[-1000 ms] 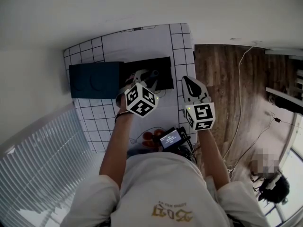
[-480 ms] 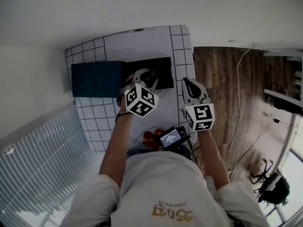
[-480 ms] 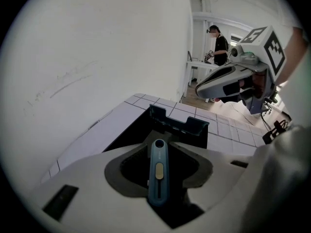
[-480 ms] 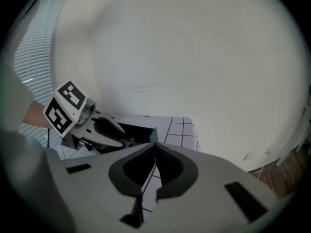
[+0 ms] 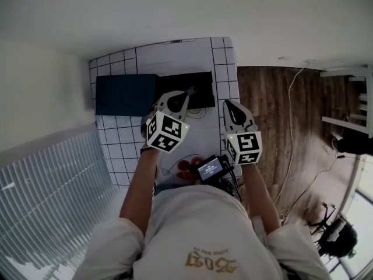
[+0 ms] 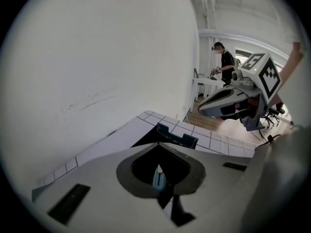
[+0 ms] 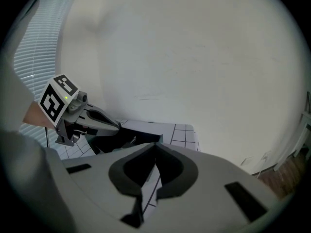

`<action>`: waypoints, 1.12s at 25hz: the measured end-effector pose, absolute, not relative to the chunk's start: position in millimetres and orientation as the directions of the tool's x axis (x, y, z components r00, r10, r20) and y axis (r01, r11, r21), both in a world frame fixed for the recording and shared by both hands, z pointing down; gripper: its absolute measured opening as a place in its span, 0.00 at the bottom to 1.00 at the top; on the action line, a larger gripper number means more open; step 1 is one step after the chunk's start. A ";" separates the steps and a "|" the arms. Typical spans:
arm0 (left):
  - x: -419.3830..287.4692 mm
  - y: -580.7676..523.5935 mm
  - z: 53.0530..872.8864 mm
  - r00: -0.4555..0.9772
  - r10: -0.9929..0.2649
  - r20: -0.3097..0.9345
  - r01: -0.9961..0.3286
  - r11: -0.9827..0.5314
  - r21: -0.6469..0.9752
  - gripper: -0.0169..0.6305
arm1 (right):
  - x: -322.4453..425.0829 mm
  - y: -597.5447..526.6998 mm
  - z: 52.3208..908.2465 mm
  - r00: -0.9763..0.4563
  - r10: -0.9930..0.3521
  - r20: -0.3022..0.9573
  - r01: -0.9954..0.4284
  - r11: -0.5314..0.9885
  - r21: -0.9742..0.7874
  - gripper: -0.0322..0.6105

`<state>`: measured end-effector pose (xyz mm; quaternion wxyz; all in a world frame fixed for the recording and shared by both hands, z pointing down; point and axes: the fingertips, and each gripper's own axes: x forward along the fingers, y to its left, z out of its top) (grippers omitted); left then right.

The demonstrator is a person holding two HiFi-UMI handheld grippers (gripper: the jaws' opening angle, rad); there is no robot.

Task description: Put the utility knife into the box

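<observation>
Lying open on the white grid-lined table (image 5: 224, 63), the black cardboard box (image 5: 201, 89) has its dark teal lid (image 5: 125, 95) parked to its left. The left gripper (image 5: 182, 98) hovers over it, its jaws just closed on nothing. At near right, the right gripper (image 5: 232, 108) is pinched empty too. The pale-blue utility knife (image 6: 158, 177) seemingly lies inside the box. The shirt print is illegible.

Bare, lab-like test room, not a home

White walls (image 5: 175, 10) enclose a white tabletop (image 5: 224, 69) ruled in a black grid. A loose white cable (image 5: 289, 121) trails over the wood-look floor (image 5: 262, 115), and slatted blinds (image 5: 46, 197) cover one side. Farther off, another person (image 6: 226, 62) stands at a white desk (image 6: 206, 80) beneath exposed ceiling pipes (image 6: 209, 4).
</observation>
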<state>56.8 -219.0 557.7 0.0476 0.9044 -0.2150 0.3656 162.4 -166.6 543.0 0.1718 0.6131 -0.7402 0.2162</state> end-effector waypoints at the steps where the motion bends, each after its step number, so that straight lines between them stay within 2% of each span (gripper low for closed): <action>1: 51.9 -216.8 552.9 0.645 -0.362 0.673 -0.433 -0.899 -0.068 0.04 | 160.4 -164.5 539.4 -0.187 -0.837 0.514 -0.982 0.154 -0.106 0.06; 7: 16.5 -202.9 518.2 0.672 -0.446 0.591 -0.506 -0.859 -0.073 0.04 | 150.8 -146.6 511.0 -0.165 -0.871 0.462 -0.986 0.130 -0.107 0.06; 17: -38.1 -185.4 403.0 0.703 -0.651 0.288 -0.668 -0.743 -0.049 0.04 | 133.3 -114.7 446.9 -0.117 -0.928 0.355 -0.991 0.084 -0.107 0.06; 28: -76.7 -163.6 340.9 0.648 -0.750 0.130 -0.752 -0.658 -0.046 0.04 | 114.1 -103.7 350.2 -0.136 -0.978 0.159 -0.990 0.128 -0.054 0.06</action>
